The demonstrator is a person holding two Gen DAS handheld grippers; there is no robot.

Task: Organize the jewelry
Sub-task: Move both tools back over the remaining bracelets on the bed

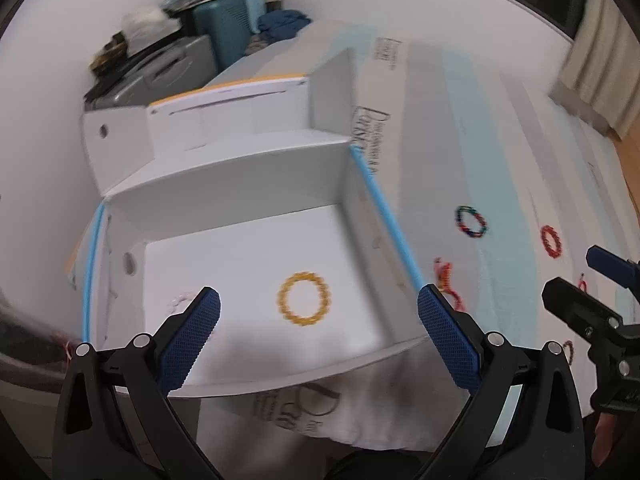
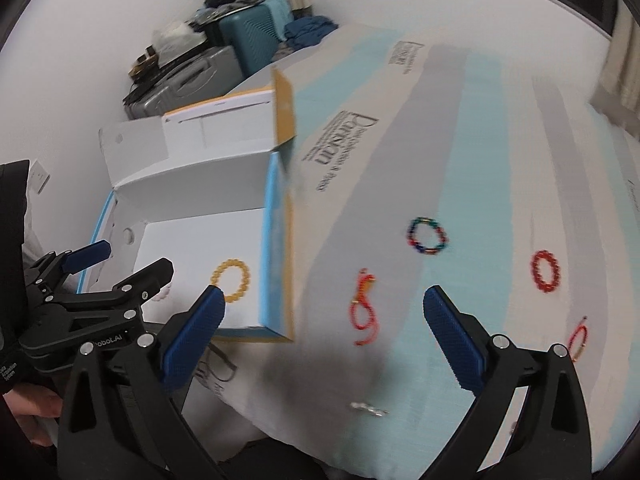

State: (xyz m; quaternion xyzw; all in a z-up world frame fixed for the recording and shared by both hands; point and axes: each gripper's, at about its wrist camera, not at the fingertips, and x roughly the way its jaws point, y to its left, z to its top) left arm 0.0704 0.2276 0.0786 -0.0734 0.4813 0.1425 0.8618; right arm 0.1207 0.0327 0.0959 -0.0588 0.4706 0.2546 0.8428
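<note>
A yellow bead bracelet lies inside the open white box, also seen in the right wrist view. My left gripper is open and empty above the box's near part. My right gripper is open and empty over the bed, above a red-orange cord bracelet. A multicolour bead bracelet, a red bead bracelet and a thin red cord bracelet lie on the striped cover. A small silver piece lies near the front edge.
The box stands at the left of the bed with its lid flap raised. A pale bead piece lies in the box behind my left finger. Suitcases stack against the far wall. A curtain hangs at right.
</note>
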